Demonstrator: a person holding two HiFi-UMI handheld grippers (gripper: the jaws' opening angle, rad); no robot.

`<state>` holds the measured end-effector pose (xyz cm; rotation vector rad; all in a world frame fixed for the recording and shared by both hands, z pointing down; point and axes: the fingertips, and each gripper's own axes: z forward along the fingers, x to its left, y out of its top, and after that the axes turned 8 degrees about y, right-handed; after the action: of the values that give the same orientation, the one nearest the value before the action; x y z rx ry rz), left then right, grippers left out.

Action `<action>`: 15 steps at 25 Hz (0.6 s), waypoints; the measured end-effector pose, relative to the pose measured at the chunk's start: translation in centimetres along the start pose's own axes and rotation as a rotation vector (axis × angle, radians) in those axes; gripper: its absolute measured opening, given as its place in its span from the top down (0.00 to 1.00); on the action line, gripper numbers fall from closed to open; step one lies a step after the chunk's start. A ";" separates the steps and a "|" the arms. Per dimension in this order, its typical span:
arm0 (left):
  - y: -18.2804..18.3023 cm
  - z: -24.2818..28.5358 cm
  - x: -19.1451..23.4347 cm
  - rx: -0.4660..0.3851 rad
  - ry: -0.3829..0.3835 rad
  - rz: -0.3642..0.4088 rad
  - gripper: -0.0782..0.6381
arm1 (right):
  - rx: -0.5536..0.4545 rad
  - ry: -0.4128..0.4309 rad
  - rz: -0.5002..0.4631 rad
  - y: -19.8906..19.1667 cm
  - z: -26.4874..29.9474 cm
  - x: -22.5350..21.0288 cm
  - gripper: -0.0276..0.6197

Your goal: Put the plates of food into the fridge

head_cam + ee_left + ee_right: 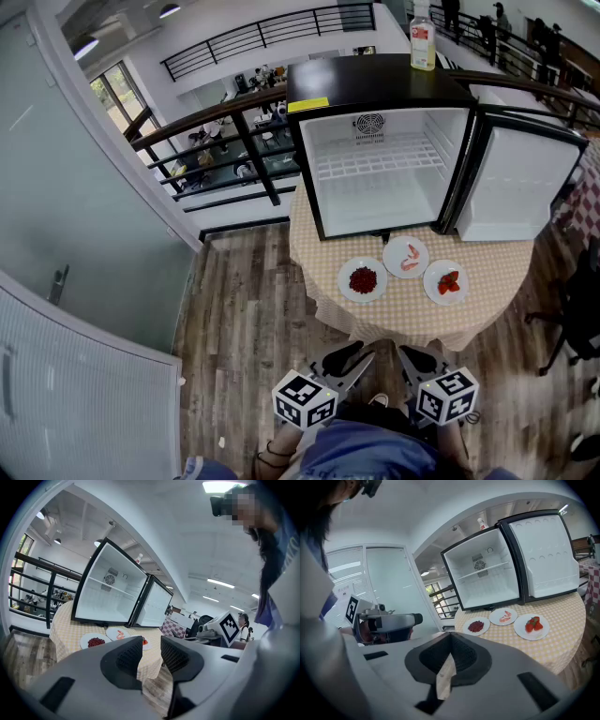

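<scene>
Each plate (345, 282) seems light, stiff and fragile, best pinched at its bare rim; left tongs (151, 649) are released, right tongs (450, 643) clenched, both empty.

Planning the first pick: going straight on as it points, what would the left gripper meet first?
Probably the hanging near edge of the checkered tablecloth, just below the strawberry plate; depth is unclear.

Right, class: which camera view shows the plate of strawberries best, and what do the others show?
The right gripper view: the strawberry plate lies near and whole, the red pieces distinct. The head view shows the plate whole but small. The left gripper view shows only a sliver behind a jaw.
</scene>
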<state>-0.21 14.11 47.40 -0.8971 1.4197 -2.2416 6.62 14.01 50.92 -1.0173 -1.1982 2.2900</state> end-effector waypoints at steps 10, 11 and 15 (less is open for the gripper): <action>0.4 -0.7 1.3 0.008 -0.005 0.010 0.72 | 0.008 -0.004 0.009 0.7 1.4 1.0 0.94; 0.4 -0.6 1.5 0.010 -0.003 0.010 0.72 | 0.011 -0.008 0.008 0.7 1.5 0.9 0.94; 0.4 -0.5 2.2 0.026 0.014 0.025 0.72 | -0.001 -0.012 0.028 1.1 1.6 0.8 0.94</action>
<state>-2.25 13.01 47.61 -0.8526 1.3963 -2.2476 4.92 12.97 50.31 -1.0289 -1.1977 2.3197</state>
